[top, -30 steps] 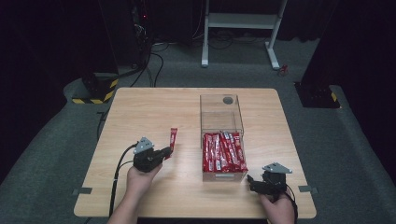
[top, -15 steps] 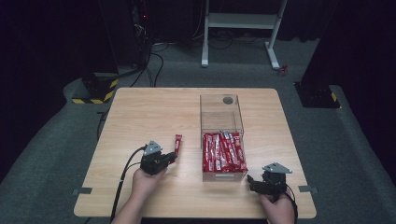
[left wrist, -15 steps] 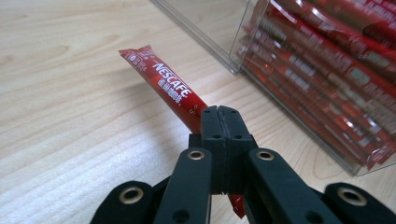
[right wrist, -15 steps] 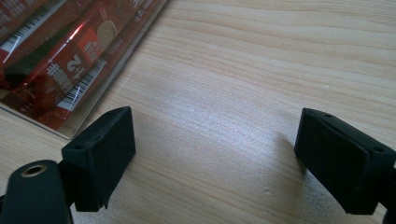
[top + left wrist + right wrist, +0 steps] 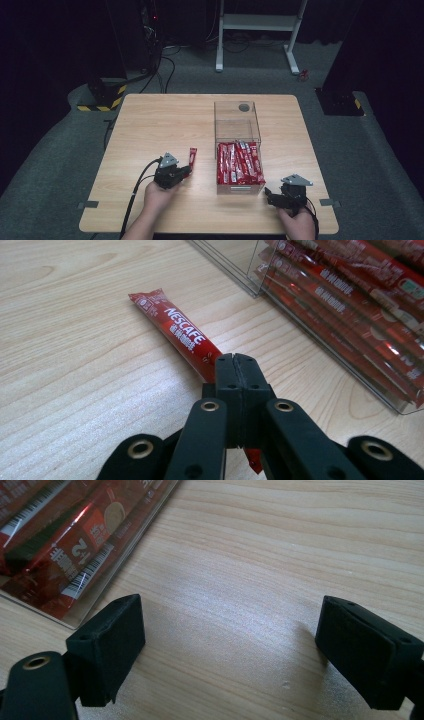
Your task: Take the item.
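High view: clear box [image 5: 237,131] on wooden table [image 5: 150,125], near half stacked with red sachets [image 5: 239,162], far half bare; left gripper [image 5: 186,171] beside it. Left gripper view: jaws pinched together on one loose Nescafe sachet [image 5: 175,332]. Right gripper view: right gripper [image 5: 227,650] jaws wide apart, holding nothing, box corner [image 5: 75,555] alongside

Pale matt wood-grain table [image 5: 150,120]; glossy red foil sachet [image 5: 175,332]; clear plastic box [image 5: 237,122].
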Motion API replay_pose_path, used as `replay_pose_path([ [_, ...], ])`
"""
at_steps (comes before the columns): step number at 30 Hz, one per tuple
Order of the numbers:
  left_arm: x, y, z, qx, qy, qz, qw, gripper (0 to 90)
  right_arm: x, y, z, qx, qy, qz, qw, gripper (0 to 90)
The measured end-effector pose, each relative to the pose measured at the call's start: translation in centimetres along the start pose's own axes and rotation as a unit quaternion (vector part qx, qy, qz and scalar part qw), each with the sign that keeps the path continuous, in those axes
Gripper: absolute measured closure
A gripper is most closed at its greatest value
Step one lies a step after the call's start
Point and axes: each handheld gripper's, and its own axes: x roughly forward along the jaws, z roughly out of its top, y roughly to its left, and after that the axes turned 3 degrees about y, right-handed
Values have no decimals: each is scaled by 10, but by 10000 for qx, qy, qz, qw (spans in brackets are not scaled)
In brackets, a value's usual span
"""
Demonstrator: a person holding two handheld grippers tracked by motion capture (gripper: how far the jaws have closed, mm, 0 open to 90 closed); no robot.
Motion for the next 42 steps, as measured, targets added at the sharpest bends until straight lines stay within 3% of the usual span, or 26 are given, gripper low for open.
replay_pose_path([
  [20, 6, 1, -3, 20, 160, 46, 9999, 872, 0, 0, 0, -3, -1, 0, 10000, 122],
  [28, 3, 0, -2, 49, 71, -16, 10000, 711, 0, 0, 0, -2, -1, 0, 10000, 122],
  [42, -10, -1, 3, 76, -241, -38, 9997, 528, 0, 0, 0, -7, 0, 11, 10000, 122],
])
